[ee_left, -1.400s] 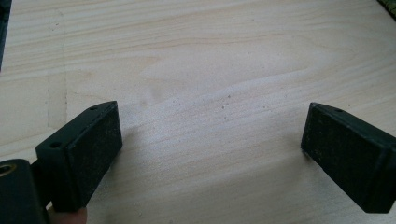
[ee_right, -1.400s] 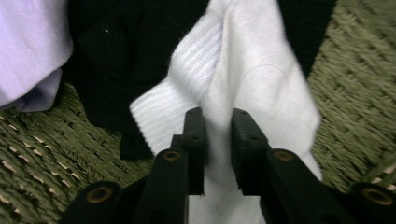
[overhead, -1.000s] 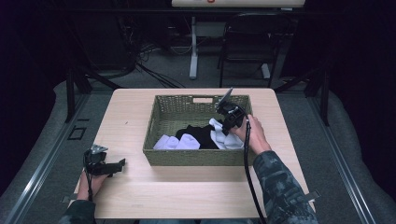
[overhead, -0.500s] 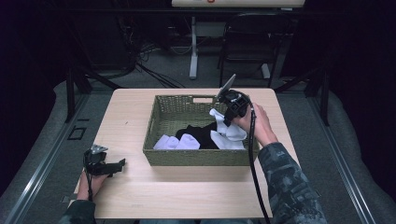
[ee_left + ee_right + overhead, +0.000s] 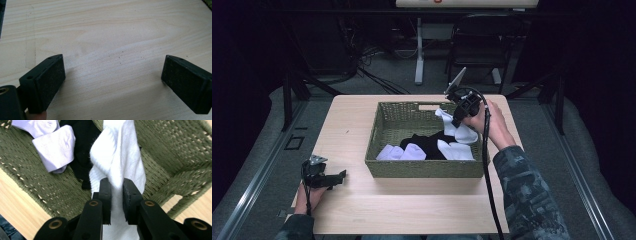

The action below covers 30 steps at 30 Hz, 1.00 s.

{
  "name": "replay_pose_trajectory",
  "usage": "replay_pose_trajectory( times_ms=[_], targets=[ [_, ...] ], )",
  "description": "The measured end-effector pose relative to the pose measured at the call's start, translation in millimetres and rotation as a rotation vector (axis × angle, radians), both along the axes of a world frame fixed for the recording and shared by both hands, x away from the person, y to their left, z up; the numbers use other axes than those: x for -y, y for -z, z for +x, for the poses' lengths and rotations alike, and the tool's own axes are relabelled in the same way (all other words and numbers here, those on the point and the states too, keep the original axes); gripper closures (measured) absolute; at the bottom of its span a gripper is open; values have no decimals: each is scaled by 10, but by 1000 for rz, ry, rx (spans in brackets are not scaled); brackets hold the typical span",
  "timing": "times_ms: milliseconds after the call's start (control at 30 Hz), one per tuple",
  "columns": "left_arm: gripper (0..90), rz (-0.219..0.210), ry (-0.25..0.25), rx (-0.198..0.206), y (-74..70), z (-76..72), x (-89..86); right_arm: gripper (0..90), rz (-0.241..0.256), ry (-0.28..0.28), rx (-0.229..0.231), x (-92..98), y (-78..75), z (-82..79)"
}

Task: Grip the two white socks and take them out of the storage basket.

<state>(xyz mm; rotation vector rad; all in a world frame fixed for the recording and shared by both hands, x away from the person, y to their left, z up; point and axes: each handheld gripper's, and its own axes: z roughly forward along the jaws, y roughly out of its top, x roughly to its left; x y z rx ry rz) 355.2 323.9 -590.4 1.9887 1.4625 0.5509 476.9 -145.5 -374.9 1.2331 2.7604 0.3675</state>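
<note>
While clamped on a white sock (image 5: 117, 157), right gripper (image 5: 116, 185) held above the far right corner of the woven basket (image 5: 384, 135): soft knit fabric pinched between two flat black fingers (image 5: 105, 195), bunched into a thick fold at the pads and hanging in loose creases toward the basket floor. Same sock (image 5: 451, 125) seen from the high view as a pale drape trailing from the right gripper (image 5: 458, 119) down onto other white pieces at the basket's right side. Rectangular basket of olive-green wicker, coarse and ribbed, with low straight walls and a slot handle cut in the far wall. Inside it, a heap of socks: two rolled, pale lavender-white bundles (image 5: 402, 152) near the front wall, rounded and smooth, and a limp black sock (image 5: 428, 142) spread flat between them and the white ones. Left gripper (image 5: 337, 177) resting low on the near left part of the counter (image 5: 412, 210), well apart from the basket, fingers (image 5: 45, 82) spread wide with nothing between them; blocky black pads with a fine grainy face, lying just over pale wood with long, soft grain lines. Counter top light, matte and rectangular. Dark patterned sleeve (image 5: 527, 195) reaching up the right side toward the basket.
</note>
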Motion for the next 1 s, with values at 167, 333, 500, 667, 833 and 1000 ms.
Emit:
replay_pose_trajectory(
  times_ms=[167,333,500,667,833,1000],
  targets=[
    [52,-2,-2,2,1,0,2,790,0,-5,12,14,-129,-17],
    [52,-2,-3,2,2,0,2,790,-3,-8,28,44,-256,-52],
    [52,-2,-7,9,7,0,6,790,-2,4,43,136,-385,-95],
    [52,-2,-8,9,7,0,6,790,10,29,67,277,-483,-149],
    [52,-1,-7,8,6,0,6,789,6,55,78,456,-543,-192],
    [52,-2,-8,9,6,0,6,787,6,76,91,623,-589,-224]
  ],
)
